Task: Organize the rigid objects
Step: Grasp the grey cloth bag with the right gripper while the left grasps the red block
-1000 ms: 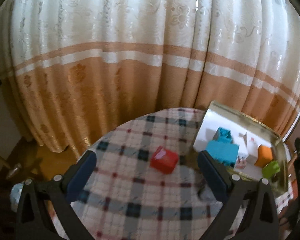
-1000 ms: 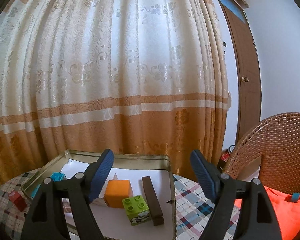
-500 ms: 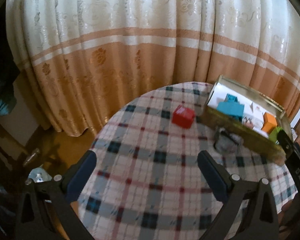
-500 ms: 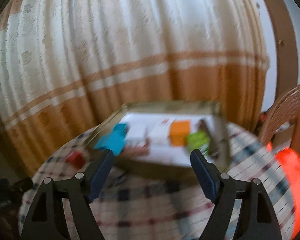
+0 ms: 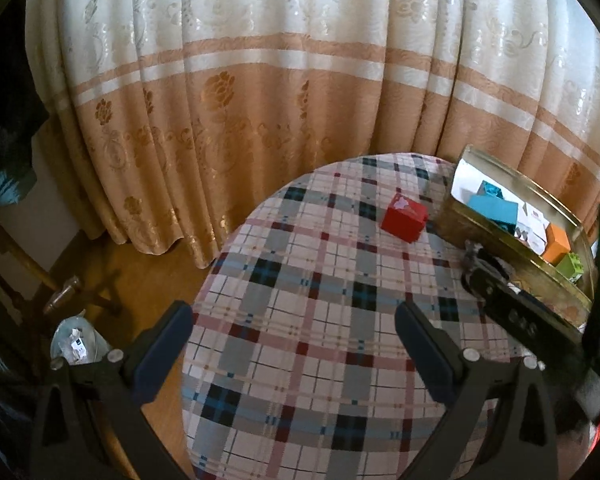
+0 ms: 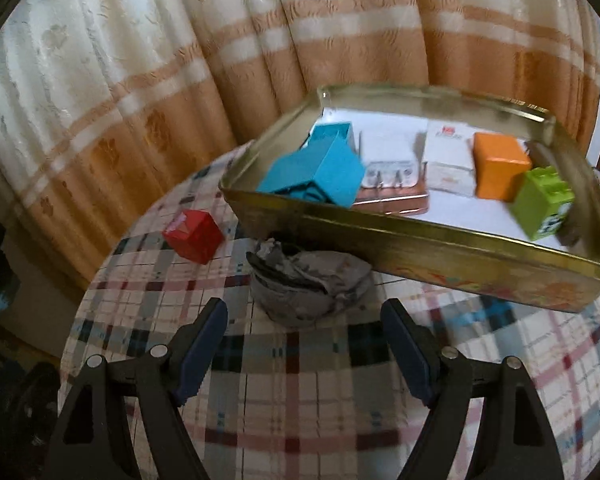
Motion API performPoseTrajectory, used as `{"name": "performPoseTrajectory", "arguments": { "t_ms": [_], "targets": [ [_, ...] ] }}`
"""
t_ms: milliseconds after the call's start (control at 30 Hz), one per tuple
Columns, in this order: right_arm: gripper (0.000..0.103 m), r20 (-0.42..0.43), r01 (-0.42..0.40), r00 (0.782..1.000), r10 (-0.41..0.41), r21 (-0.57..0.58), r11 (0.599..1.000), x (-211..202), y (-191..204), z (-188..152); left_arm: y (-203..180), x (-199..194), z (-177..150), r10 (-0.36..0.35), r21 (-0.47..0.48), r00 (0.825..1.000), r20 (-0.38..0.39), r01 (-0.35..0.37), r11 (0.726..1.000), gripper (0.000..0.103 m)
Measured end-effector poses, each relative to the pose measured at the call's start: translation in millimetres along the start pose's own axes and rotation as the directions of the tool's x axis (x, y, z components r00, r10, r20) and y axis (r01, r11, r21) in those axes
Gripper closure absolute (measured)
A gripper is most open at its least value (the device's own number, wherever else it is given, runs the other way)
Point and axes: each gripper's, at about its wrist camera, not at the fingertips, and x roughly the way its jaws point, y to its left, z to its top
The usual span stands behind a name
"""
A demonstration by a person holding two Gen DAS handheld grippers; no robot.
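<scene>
Item: right gripper, jaws wide, empty, above grey crumpled wad. Left gripper likewise. Risk: wad deforms, nudging red cube or tin.

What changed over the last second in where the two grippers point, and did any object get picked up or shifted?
Both views dipped from the curtain toward the table. The right gripper swung from over the tin to face the crumpled grey wad beside it. The left gripper drew back from the red cube. Nothing was gripped; both jaws stayed wide open. Cube, wad, tin and its blocks stayed put.
</scene>
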Motion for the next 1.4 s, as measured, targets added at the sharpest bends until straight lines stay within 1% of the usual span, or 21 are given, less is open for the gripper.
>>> {"name": "performPoseTrajectory", "arguments": {
  "t_ms": [100,333,367,400,433,600,667,733,800,900,1000,1067,1100,1167,1233,1333,1400],
  "targets": [
    [0.022,-0.018,0.024,1.0,-0.024,0.027,0.999,11.8,-0.5,5.5,5.2,-0.3,-0.3,0.007,-0.003,1.0,0.002,-0.007,1.0,0.001],
    [0.022,-0.024,0.068,0.997,-0.068,0.001,0.998,21.9,12.1,13.2,9.5,-1.2,-1.9,0.016,-0.01,1.0,-0.002,-0.016,1.0,0.001],
    [0.024,-0.025,0.069,0.997,-0.069,-0.006,0.998,22.1,12.8,14.0,9.6,-1.7,-2.0,0.017,-0.007,1.0,-0.001,-0.017,1.0,0.001],
    [0.032,-0.027,0.07,0.997,-0.071,-0.014,0.997,23.1,14.1,13.9,9.4,-2.2,-2.1,0.019,-0.005,1.0,-0.001,-0.019,1.0,0.001],
    [0.034,-0.027,0.069,0.997,-0.07,-0.029,0.997,23.5,16.0,13.4,9.1,-2.9,-2.1,0.021,-0.004,1.0,0.0,-0.021,1.0,0.001],
    [0.036,-0.05,0.031,0.998,-0.038,-0.131,0.991,19.5,25.0,8.5,3.5,-3.3,2.2,0.023,0.01,1.0,0.004,-0.023,1.0,0.001],
    [0.036,-0.055,-0.023,0.998,0.015,-0.142,0.99,8.5,21.3,4.1,-2.1,-1.4,7.2,0.015,0.027,1.0,0.008,-0.015,1.0,0.001],
    [0.036,-0.022,-0.055,0.998,0.052,-0.153,0.987,-7.3,15.8,1.5,-10.8,1.2,15.9,0.004,0.053,1.0,0.019,-0.005,0.999,0.001],
    [0.036,0.021,-0.06,0.998,0.064,-0.159,0.986,-22.6,6.9,1.2,-22.0,6.5,25.8,-0.02,0.08,1.0,0.023,0.018,0.997,0.001],
    [0.036,0.12,-0.027,0.992,0.046,-0.152,0.988,-49.0,-13.8,3.1,-43.5,17.6,42.8,-0.056,0.132,0.998,0.032,0.051,0.99,0.001],
    [0.036,0.23,0.02,0.973,0.014,-0.143,0.989,-68.8,-29.1,2.8,-66.0,35.0,56.6,-0.088,0.201,0.995,0.037,0.079,0.976,0.001],
    [0.036,0.283,0.043,0.959,-0.006,-0.124,0.991,-76.3,-37.3,0.6,-77.7,52.7,63.7,-0.121,0.219,0.993,0.007,0.117,0.969,0.001],
    [0.036,0.3,0.042,0.954,-0.008,-0.107,0.993,-78.1,-41.8,-1.4,-81.4,59.9,65.7,-0.121,0.221,0.993,-0.011,0.12,0.968,0.001],
    [0.036,0.309,0.03,0.951,-0.002,-0.084,0.996,-78.1,-47.0,-1.8,-88.9,74.9,69.2,-0.116,0.221,0.992,-0.041,0.122,0.968,0.001],
    [0.036,0.299,0.018,0.954,0.004,-0.07,0.997,-73.7,-50.9,-0.5,-94.4,82.6,71.6,-0.116,0.225,0.992,-0.051,0.125,0.966,0.001],
    [0.036,0.279,-0.005,0.96,0.019,-0.05,0.999,-67.7,-55.5,1.2,-104.5,93.9,73.1,-0.077,0.25,0.995,-0.059,0.089,0.964,0.001],
    [0.036,0.264,-0.016,0.964,0.025,-0.037,0.999,-64.5,-58.7,1.4,-109.8,101.7,73.9,-0.059,0.262,0.996,-0.068,0.075,0.962,0.003]
  ]
}}
